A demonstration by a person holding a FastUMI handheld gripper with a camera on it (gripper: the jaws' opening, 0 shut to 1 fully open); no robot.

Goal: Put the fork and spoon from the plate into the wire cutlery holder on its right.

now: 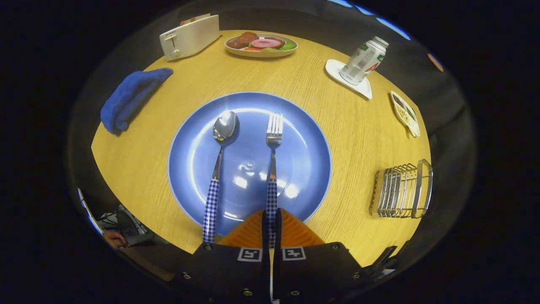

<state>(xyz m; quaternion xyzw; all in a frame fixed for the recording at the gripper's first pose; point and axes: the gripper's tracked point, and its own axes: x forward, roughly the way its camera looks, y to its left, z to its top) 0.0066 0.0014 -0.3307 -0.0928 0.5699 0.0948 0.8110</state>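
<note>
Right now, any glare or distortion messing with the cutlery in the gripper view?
Gripper view: lamp glare spots on the blue plate and spoon bowl; fisheye bends the table edge; fork stays sharp, its handle clamped between the gripper fingers.

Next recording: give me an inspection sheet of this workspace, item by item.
Surface: round wooden table.
Job's things: spoon and fork lie side by side on the blue plate; wire cutlery holder stands to its right.
Clutter: toaster, food plate, blue cloth, bottle on a coaster, small divided dish.
Gripper: fingers closed around the fork's checked handle.
Cables: some beside the table.
Surroundings: a hand below the table's edge.
</note>
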